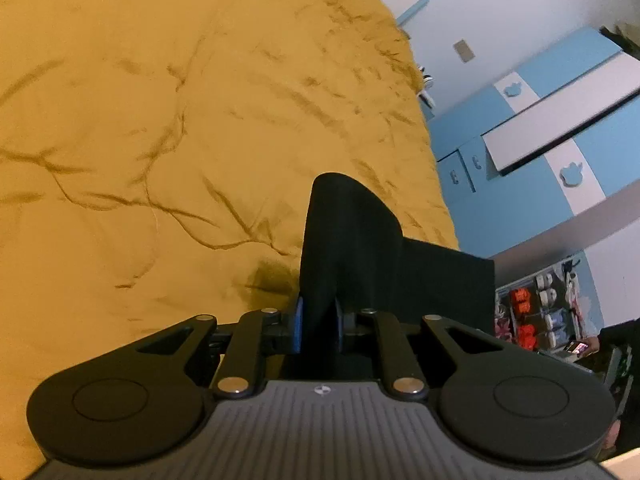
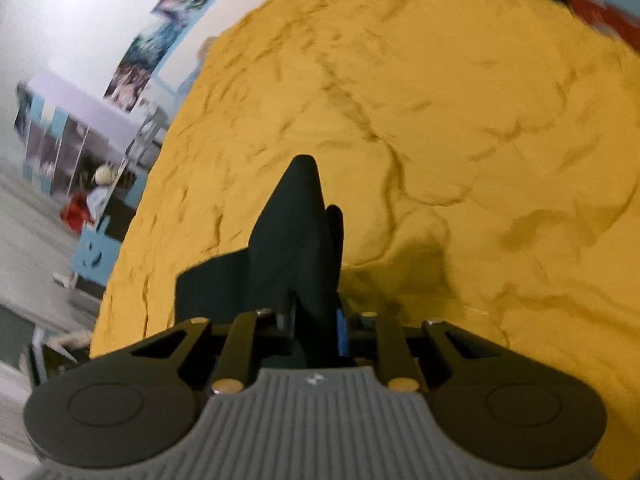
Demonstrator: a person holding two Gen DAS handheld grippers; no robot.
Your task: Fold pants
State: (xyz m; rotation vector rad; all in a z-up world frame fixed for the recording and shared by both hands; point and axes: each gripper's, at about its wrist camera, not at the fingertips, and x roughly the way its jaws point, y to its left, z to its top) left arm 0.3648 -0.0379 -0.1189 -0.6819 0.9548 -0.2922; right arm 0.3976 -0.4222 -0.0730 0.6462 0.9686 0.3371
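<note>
No words, numbers or brand names can be read in either view. The only signs are blue apple-shaped cut-outs on the white panels of the wardrobe (image 1: pixel 568 152) at the right, and a small round two-tone mark on the grey ribbed body of each gripper, left (image 1: pixel 321 390) and right (image 2: pixel 314 378)

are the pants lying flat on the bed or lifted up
Lifted: both the left gripper and right gripper pinch the black pants above the yellow bedspread.

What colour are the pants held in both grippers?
Black pants, clearest in the left wrist view.
</note>
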